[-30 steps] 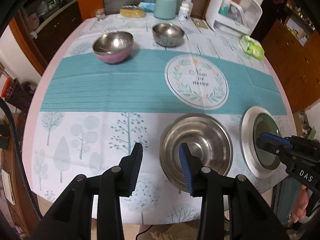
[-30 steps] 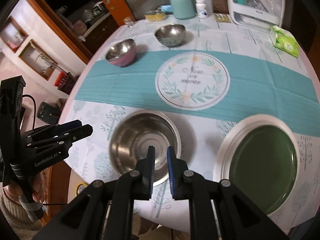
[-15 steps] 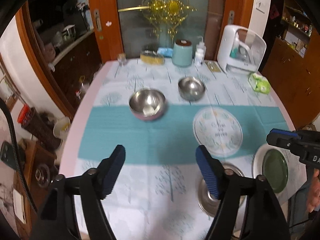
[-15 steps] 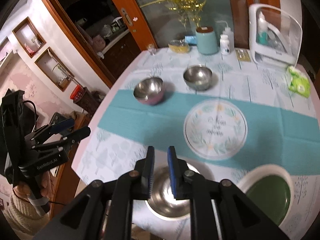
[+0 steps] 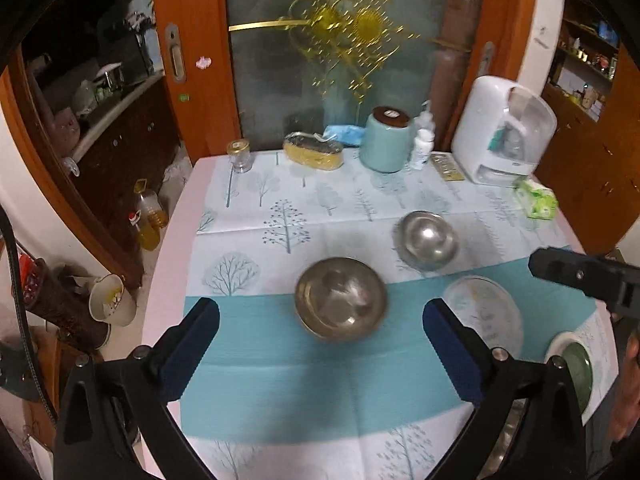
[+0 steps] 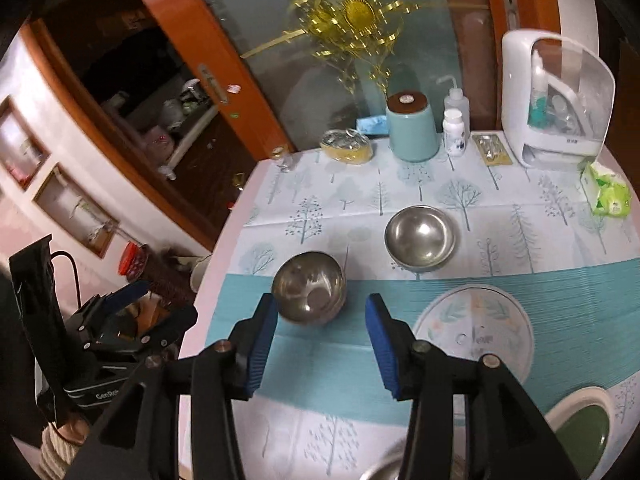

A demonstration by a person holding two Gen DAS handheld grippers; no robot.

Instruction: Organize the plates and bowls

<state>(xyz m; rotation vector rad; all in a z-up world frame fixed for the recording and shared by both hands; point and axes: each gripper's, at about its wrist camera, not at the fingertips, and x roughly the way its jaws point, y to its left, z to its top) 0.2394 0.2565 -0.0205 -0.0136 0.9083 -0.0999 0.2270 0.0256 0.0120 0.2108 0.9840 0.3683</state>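
Steel bowls are seen on a round table (image 5: 168, 248) covered by a tree-printed cloth with a teal band across it. One steel bowl (image 5: 341, 299) sits at the far edge of the teal band, blurred in the left wrist view, and a second steel bowl (image 5: 427, 241) stands beyond it and to the right, well apart, on the white part of the cloth. A green plate (image 5: 576, 372) is stacked on a white plate (image 5: 557, 345) near the right-hand edge of the table; in the right wrist view a sliver of a further steel rim (image 6: 384, 468) is glimpsed at the bottom, mostly hidden by the fingers. The left gripper (image 5: 321, 357) is held above the teal band with its jaws spread very wide and opening, and nothing is gripped between them; the nearer bowl is framed beyond the blue pads. The right gripper (image 6: 320, 346) is likewise held above the table, its jaws partly apart and opening, with nothing caught between the pads and the same bowl seen just past them. At the far edge of the table a mint-green canister (image 6: 412, 128), a white squeeze bottle (image 6: 454, 96), a white pill bottle (image 6: 454, 132), a small glass jar (image 5: 239, 155), a white appliance (image 6: 556, 100) and a green tissue pack (image 6: 608, 188) are lined up.
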